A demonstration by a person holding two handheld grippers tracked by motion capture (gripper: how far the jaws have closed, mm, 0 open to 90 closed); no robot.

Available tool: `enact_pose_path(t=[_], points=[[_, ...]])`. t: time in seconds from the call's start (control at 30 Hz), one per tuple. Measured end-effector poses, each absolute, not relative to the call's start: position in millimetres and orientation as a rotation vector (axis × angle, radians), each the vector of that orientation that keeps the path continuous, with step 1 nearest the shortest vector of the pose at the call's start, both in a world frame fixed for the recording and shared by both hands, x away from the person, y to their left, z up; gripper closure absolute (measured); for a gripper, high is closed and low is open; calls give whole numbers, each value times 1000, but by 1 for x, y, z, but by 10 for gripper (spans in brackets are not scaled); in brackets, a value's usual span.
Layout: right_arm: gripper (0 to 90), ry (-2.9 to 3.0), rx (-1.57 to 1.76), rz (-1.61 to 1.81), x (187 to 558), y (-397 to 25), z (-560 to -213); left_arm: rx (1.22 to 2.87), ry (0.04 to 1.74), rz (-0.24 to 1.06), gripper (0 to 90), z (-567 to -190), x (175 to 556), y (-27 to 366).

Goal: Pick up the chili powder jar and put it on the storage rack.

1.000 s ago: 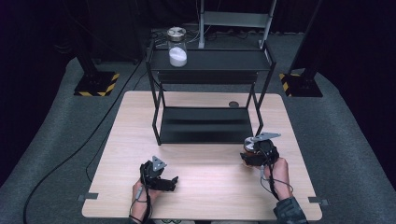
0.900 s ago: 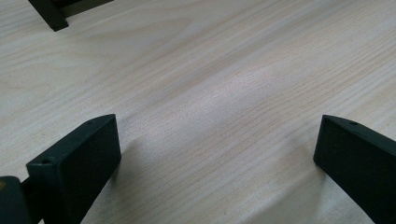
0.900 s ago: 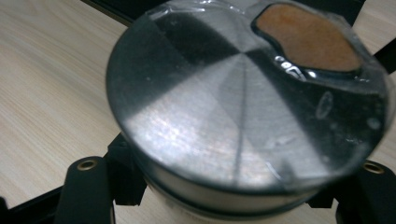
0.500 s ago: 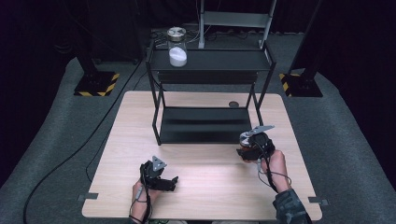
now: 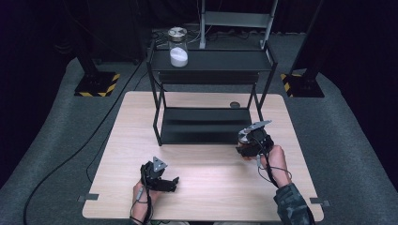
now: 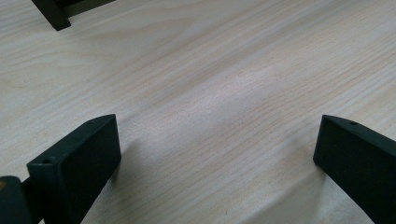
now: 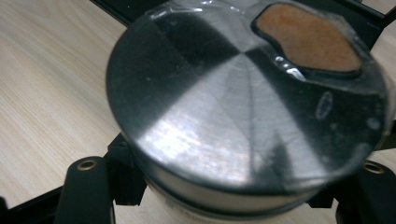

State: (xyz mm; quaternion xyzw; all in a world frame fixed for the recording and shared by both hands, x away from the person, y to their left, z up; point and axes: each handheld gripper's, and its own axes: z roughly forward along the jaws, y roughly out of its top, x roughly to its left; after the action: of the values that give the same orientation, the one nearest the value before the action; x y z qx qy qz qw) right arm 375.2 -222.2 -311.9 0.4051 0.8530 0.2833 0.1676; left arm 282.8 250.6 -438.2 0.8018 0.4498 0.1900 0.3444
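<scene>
Jar lid (image 7: 243,116), clamped edgewise in our right gripper (image 5: 251,140) near the worktop's (image 5: 211,197) right edge beside the black rack (image 5: 206,124) (its jar (image 5: 178,51) waits up top), stays level while our left gripper (image 5: 162,180) rests wide open and empty.

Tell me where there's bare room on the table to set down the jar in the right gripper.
The wood between the left gripper and the right gripper is bare, as is the strip left of the black rack. The rack's lower shelf is free too. The right gripper holds the metal-lidded jar close to the rack's front right leg.
</scene>
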Motion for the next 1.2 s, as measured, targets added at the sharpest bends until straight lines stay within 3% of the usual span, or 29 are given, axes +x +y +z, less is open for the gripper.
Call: enact_pose_path(t=[1.2], points=[[315, 2476, 1071, 699, 418, -193, -270, 2078, 1173, 497, 2, -438, 282, 250]])
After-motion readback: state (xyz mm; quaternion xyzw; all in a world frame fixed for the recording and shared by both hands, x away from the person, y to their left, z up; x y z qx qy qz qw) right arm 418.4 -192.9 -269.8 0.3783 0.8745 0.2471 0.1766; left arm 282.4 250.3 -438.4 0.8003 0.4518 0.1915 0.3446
